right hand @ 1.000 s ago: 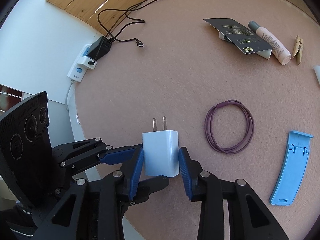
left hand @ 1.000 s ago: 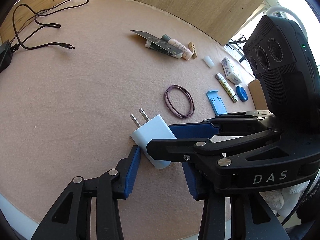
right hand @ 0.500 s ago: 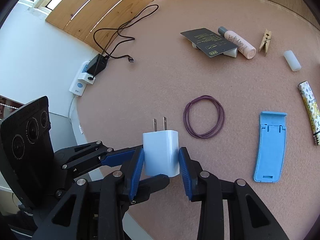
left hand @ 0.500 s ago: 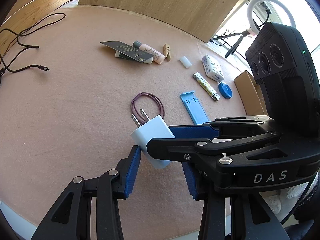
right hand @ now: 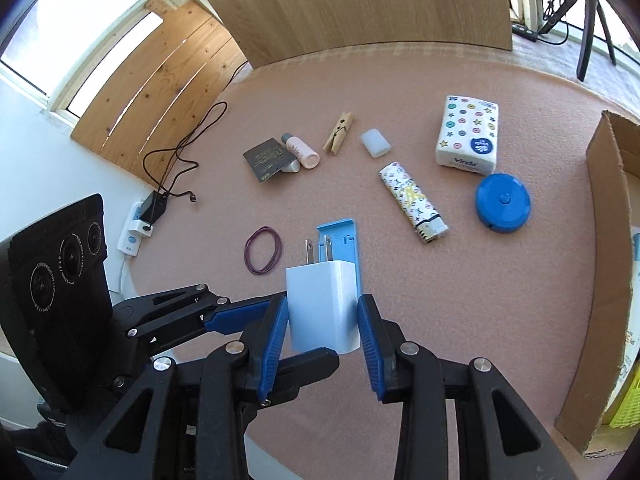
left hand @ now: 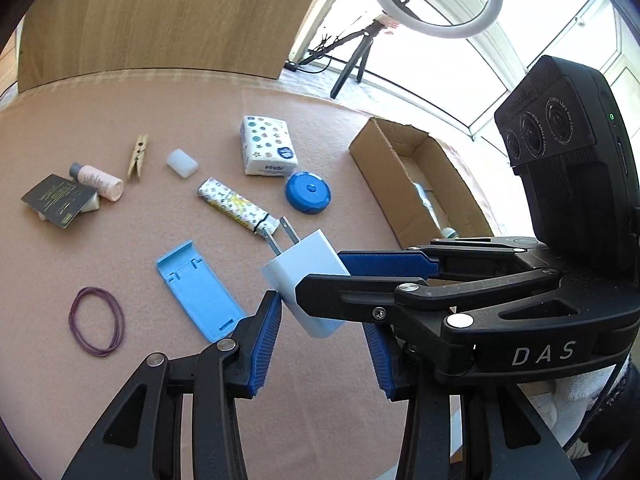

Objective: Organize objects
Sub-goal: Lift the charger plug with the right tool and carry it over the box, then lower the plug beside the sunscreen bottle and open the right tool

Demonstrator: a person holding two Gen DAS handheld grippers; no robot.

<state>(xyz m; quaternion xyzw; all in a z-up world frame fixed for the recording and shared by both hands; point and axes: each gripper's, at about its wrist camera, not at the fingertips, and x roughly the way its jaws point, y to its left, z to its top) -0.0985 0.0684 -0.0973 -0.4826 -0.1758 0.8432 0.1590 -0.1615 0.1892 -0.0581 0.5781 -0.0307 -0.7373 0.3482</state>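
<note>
Item: white charger (right hand: 322, 306), clenched in right gripper (right hand: 323, 330), lower centre. Left gripper (left hand: 322, 344): released, empty. Risk: charger slipping from smooth sides before reaching cardboard box (left hand: 404, 168), upper right.

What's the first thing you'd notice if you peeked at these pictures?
A white plug charger sits up in the air, pinched between the blue pads of the right claw, prongs pointing away. Below it, small things lie scattered on the pink mat: a blue round tape measure, a dotted tissue pack and a purple hair tie. An open cardboard box waits at the mat's right edge.
</note>
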